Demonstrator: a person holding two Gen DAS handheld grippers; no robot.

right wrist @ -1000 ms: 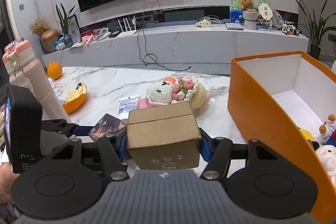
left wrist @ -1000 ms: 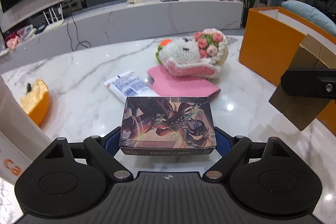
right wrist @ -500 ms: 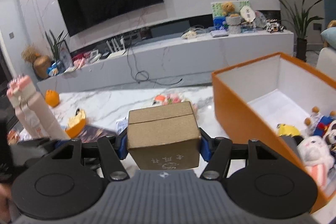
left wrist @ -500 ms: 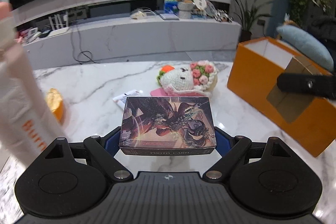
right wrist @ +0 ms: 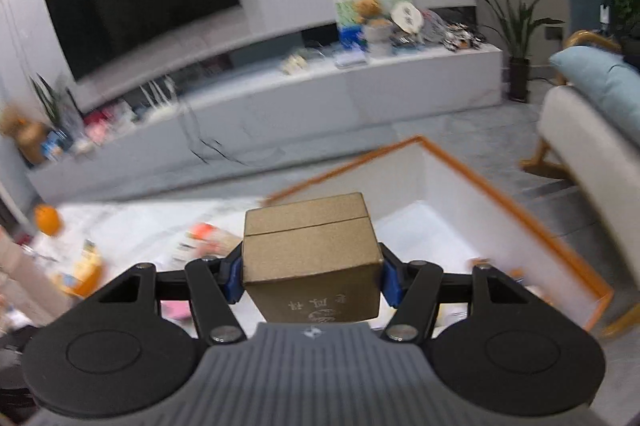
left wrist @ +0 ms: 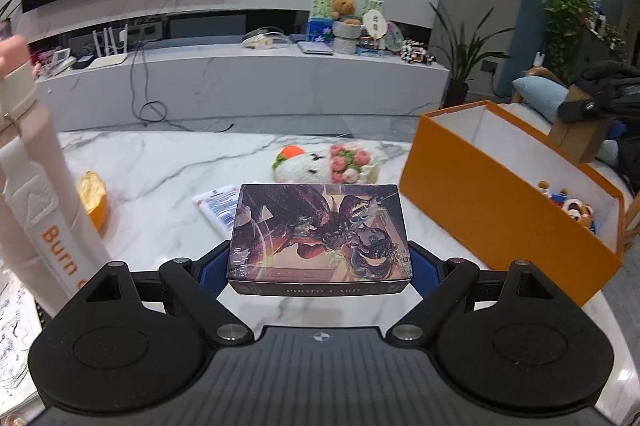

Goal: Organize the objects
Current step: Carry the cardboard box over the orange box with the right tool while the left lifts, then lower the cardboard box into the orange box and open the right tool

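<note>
At the far left of my left view stands a tall cream bottle [left wrist: 38,198] with orange lettering, close to the camera. Just past it on the marble table [left wrist: 160,162] lies an orange peel [left wrist: 94,196], and further in a blue-and-white packet [left wrist: 218,202] lies flat, partly hidden behind what I hold. My left gripper [left wrist: 319,262] is clamped on a card box [left wrist: 319,236] with dark fantasy art on its lid, level and lifted above the table, the blue pads pressed to its two short sides. Beyond the card box lies a crochet toy [left wrist: 326,162] with pink flowers. To the right sits the orange bin [left wrist: 492,202], open at the top and white inside, with a few small plush toys [left wrist: 568,202] at its near end. Above the bin's far wall, in that same view, the brown box [left wrist: 578,138] shows in the air with the black body of my other tool against it.

My right view is blurred. At its left edge an orange [right wrist: 47,220] and the peel [right wrist: 82,272] lie on the table. In the middle my right gripper [right wrist: 312,276] is closed on the brown box [right wrist: 310,250], blue pads on both its sides, printed characters on the face toward me. The box hangs over the near left part of the bin [right wrist: 520,210], above its white floor and clear of it. A pale sofa [right wrist: 592,154] with a blue cushion fills the right edge.
</note>
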